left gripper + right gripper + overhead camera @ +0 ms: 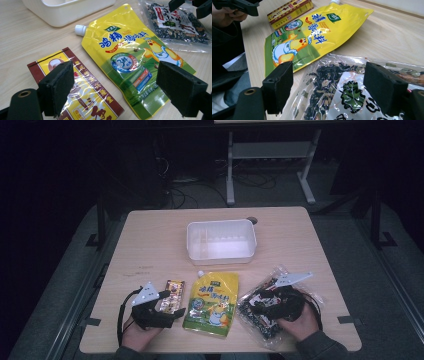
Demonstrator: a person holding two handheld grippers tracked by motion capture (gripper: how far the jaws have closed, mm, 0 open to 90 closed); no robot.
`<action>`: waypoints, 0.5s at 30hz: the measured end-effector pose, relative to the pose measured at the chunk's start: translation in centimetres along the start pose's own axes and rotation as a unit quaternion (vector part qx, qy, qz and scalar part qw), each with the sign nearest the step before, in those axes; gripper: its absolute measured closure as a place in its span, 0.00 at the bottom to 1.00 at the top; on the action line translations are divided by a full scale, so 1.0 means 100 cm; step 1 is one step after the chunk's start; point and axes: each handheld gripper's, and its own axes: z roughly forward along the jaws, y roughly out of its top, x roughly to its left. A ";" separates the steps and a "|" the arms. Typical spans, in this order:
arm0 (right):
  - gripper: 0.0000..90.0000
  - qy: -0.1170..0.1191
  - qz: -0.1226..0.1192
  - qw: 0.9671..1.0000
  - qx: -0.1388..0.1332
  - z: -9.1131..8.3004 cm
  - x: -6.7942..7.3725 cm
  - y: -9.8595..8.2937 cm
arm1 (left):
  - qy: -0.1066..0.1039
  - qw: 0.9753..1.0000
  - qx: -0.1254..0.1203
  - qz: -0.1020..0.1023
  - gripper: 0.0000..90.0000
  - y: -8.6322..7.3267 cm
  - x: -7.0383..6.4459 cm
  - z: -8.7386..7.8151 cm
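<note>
I've got both tools gaping wide, left tool (172, 302) over the box (171, 296), right tool (263, 296) over the seaweed bag (260, 317) at 3 o'clock of the pouch (212, 302).

This looks like a lab or recording room rather than a home. A plain pale wood worktop (150, 240) stands alone on grey carpet (350, 250), with darkness all around it. Behind it, loose cables (200, 195) trail across the floor beside the white metal legs of a frame (270, 155). Black brackets (97, 237) sit at the worktop's sides.
</note>
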 end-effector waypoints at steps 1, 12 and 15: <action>0.26 0.000 0.000 1.000 0.000 -0.001 -0.001 0.000 | -0.001 1.000 0.001 0.000 0.16 0.000 0.000 0.001; 0.29 -0.013 0.011 1.000 0.002 -0.010 -0.003 0.003 | -0.002 1.000 0.000 -0.004 0.16 0.000 -0.001 0.000; 0.29 -0.022 0.011 1.000 0.005 -0.013 -0.002 0.004 | -0.003 1.000 -0.002 -0.006 0.16 0.000 -0.001 -0.001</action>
